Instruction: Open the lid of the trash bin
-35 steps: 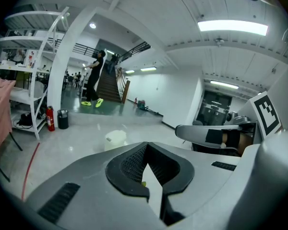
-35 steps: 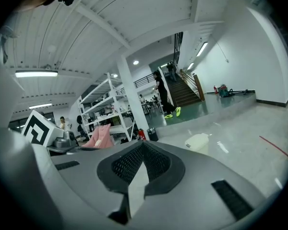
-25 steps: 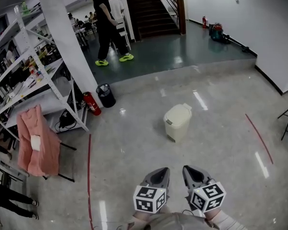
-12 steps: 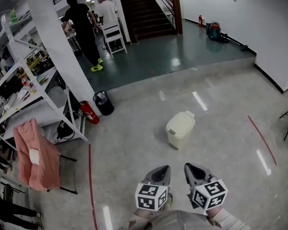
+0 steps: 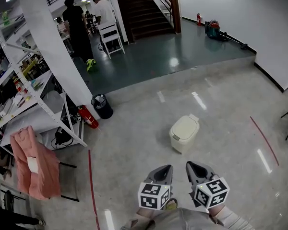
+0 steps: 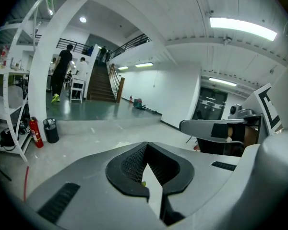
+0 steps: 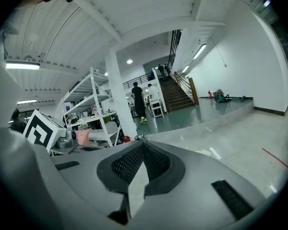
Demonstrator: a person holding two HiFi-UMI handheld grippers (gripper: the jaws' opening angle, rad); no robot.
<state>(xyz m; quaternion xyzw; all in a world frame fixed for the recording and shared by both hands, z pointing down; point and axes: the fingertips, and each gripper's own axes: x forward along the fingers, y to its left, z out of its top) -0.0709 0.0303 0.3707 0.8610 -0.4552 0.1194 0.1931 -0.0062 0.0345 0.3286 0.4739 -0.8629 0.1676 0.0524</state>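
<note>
Head view: the cream trash bin point(image 5: 185, 133) stands alone on the glossy floor, ahead of both grippers and well apart from them, its lid point(image 5: 185, 127) down and closed. The left gripper point(image 5: 162, 172) and right gripper point(image 5: 196, 170) are held low, side by side, pointing roughly toward it. The bin looks light and nothing braces it, so a push at the lid's edge could skid or tip it instead of raising the lid. A black wastebasket point(image 5: 102, 106) by the column is a 2nd bin that could be taken for the target

Left gripper view: the jaws are together with nothing between them. The bin does not show here, so aiming by this view alone risks missing the lid's lip

Right gripper view: these jaws also meet, empty, and the bin is again out of sight. With the tips closed, pinching the lid is impossible until 1 gripper parts them, and prying with the tips may slip off the smooth plastic
</note>
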